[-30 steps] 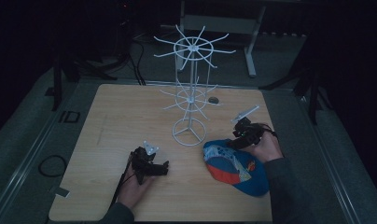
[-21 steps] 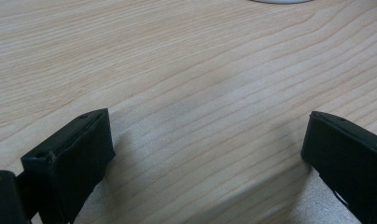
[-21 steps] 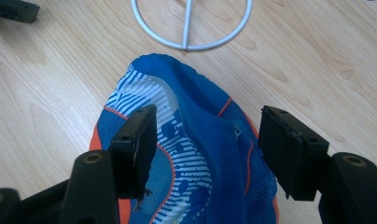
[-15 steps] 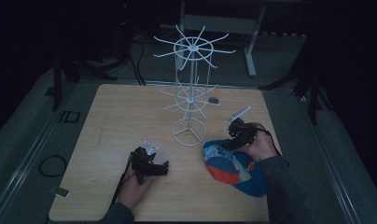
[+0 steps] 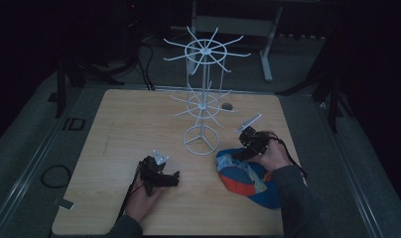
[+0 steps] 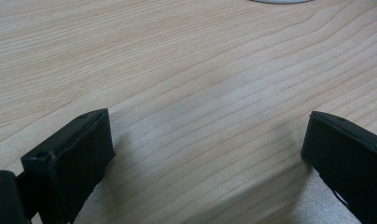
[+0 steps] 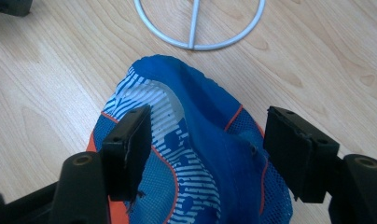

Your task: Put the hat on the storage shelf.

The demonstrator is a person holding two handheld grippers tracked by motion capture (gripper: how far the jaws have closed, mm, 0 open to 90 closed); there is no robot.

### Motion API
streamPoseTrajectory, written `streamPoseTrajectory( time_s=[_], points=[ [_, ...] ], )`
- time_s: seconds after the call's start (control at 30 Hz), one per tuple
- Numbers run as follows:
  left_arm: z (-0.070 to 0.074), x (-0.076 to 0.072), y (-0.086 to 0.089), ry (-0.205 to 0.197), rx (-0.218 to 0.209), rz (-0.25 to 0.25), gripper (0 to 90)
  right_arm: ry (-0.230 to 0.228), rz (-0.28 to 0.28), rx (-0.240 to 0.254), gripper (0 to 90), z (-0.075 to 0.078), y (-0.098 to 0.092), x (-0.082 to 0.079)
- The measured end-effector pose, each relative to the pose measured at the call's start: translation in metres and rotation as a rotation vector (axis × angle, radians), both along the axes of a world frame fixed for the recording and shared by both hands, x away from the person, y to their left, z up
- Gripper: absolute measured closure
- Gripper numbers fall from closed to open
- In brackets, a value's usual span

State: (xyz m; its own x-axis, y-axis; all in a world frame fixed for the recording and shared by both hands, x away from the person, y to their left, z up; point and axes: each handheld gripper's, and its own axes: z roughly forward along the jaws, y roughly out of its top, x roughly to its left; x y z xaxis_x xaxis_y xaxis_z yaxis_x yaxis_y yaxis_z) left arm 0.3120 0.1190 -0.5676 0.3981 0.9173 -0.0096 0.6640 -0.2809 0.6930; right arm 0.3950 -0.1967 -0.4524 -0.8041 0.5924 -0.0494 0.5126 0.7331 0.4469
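1. One cap (image 5: 248, 178), blue/orange, lower right of high view, just beside the stand (image 5: 204, 99) base.
2. Looks soft, light, floppy; prob best pinched at the brim edge.
3. Right gripper (image 7: 210, 154) spread wide over cap, nothing pinched.
4. Left gripper (image 6: 205, 154) released, on bare table (image 5: 114, 129).
5. Count: one stand, two grippers.

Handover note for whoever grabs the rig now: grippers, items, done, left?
Left gripper: open, empty, low over bare table.
Right gripper: open, jaws either side of the blue cap, not closed on it.
Cap lies on the table just in front of the white wire rack's ring base.
Done: nothing hung; rack hooks bare.
Left, probably: grip the cap and hang it on a hook.
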Motion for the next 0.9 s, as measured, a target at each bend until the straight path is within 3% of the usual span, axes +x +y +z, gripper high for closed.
streamPoseTrajectory(
  time_s=[0.9],
  points=[
    [0.000,0.000,0.000,0.001,0.001,-0.001,2.6,0.056,0.013,-0.080,26.4,-0.021,0.019,0.010]
  ],
)
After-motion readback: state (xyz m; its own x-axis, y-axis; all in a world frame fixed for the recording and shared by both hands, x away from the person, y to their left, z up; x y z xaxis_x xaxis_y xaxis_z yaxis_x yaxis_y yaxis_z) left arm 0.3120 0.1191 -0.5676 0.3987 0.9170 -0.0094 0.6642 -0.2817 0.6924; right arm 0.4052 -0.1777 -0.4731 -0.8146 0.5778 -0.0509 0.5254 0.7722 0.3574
